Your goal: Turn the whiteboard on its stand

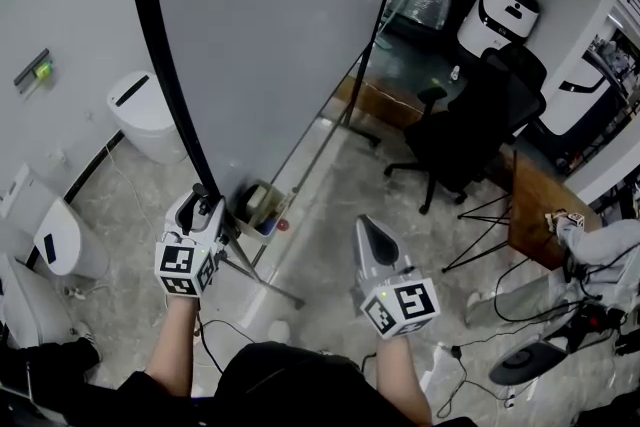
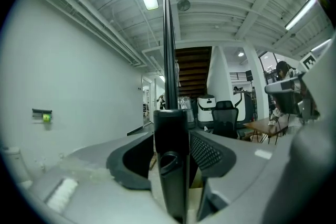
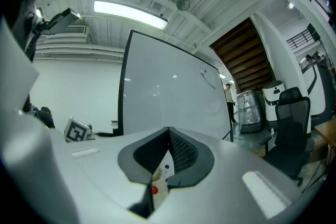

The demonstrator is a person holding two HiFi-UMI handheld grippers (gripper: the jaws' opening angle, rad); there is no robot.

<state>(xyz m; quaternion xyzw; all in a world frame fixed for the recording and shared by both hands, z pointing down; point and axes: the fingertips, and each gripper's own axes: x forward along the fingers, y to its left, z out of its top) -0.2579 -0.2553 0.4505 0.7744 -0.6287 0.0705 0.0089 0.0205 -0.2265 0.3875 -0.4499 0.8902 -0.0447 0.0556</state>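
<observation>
The whiteboard (image 1: 280, 35) stands tall in front of me, and its black frame edge (image 1: 165, 45) runs down to my left gripper (image 1: 205, 205). In the left gripper view the black frame (image 2: 169, 60) rises edge-on between the jaws, and the left gripper (image 2: 171, 131) is shut on its lower end. To the right, my right gripper (image 1: 368, 227) hangs off the board, shut with nothing in it. The right gripper view shows the white face of the board (image 3: 168, 92) beyond the shut right gripper (image 3: 169, 131).
The stand's metal legs (image 1: 265, 280) spread across the floor below the board, beside a small box of items (image 1: 262, 207). A black office chair (image 1: 470, 130) and a wooden table (image 1: 535, 205) are to the right, a white bin (image 1: 148, 115) to the left. Cables trail at lower right.
</observation>
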